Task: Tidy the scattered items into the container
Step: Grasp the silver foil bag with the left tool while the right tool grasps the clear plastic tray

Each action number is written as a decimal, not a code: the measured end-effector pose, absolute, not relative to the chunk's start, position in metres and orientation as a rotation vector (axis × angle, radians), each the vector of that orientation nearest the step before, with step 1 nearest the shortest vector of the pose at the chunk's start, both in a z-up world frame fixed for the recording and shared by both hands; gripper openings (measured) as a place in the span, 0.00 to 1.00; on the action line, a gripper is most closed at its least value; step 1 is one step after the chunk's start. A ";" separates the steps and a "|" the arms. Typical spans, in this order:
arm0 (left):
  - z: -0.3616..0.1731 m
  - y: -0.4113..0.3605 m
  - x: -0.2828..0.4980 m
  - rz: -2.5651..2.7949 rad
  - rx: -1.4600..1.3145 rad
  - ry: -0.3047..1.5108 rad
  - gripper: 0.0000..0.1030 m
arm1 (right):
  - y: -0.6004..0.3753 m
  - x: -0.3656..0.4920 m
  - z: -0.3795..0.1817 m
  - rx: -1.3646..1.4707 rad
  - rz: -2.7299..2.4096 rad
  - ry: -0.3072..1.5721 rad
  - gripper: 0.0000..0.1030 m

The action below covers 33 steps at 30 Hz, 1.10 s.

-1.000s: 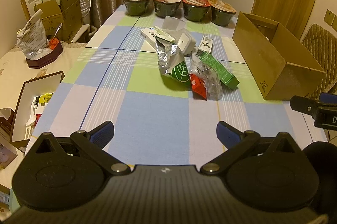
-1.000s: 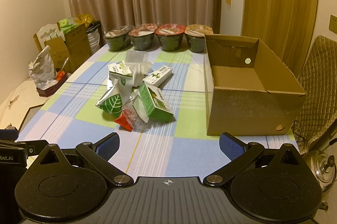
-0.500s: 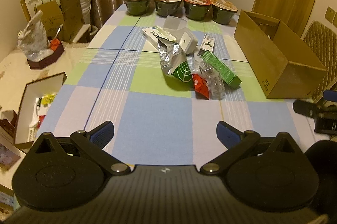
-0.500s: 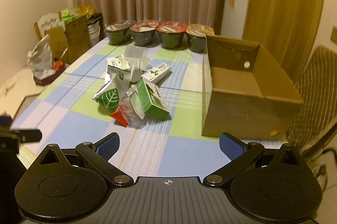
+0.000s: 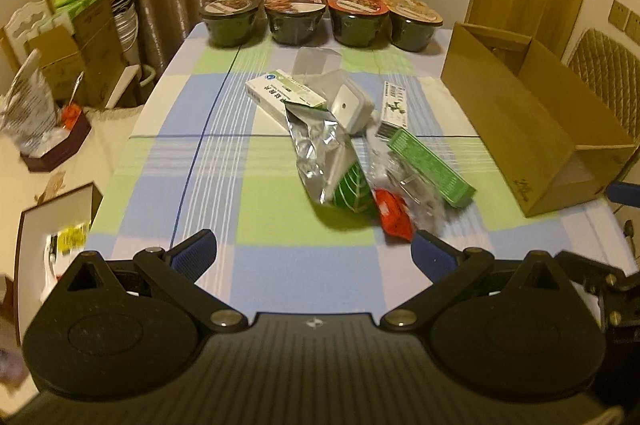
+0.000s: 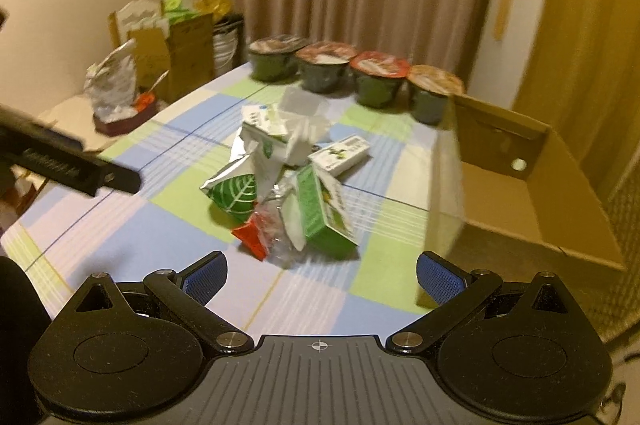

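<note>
A heap of scattered items lies mid-table: a silver pouch with a green leaf (image 5: 338,167) (image 6: 236,191), a green carton (image 5: 432,163) (image 6: 324,215), a red packet (image 5: 394,213) (image 6: 252,237), a white-and-green box (image 5: 284,97) and a small white box (image 6: 340,155). An open cardboard box (image 5: 524,129) (image 6: 516,193) stands to their right. My left gripper (image 5: 314,255) hovers open over the near table, short of the heap. My right gripper (image 6: 320,275) is open too, just short of the red packet and green carton. Both hold nothing.
Four instant-noodle bowls (image 5: 320,15) line the far edge of the checked tablecloth (image 5: 180,161). Boxes and bags (image 5: 72,37) clutter the floor on the left, with an open box (image 5: 52,221) near the table's left corner. A padded chair (image 5: 608,73) stands behind the cardboard box.
Both grippers have moved forward toward the heap, which now looks larger and nearer. The right view has swung left. Both stay open and nothing on the table has shifted.
</note>
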State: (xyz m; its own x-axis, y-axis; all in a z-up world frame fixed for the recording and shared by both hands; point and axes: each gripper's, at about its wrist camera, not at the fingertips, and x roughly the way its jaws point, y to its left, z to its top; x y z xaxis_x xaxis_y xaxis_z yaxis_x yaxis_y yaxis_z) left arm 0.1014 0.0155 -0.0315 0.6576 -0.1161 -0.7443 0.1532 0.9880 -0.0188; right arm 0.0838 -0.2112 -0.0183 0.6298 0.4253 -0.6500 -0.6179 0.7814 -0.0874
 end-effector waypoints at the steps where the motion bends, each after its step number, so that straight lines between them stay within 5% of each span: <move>1: -0.036 0.016 0.112 -0.155 0.045 0.847 0.99 | -0.205 0.089 -0.021 -0.331 0.619 0.654 1.00; 29: -0.123 0.039 0.304 -0.367 -0.236 1.149 0.94 | -0.122 0.152 -0.097 -0.450 0.723 0.628 1.00; 33: -0.130 0.039 0.316 -0.417 -0.234 1.186 0.92 | -0.111 0.156 -0.103 -0.494 0.729 0.627 0.79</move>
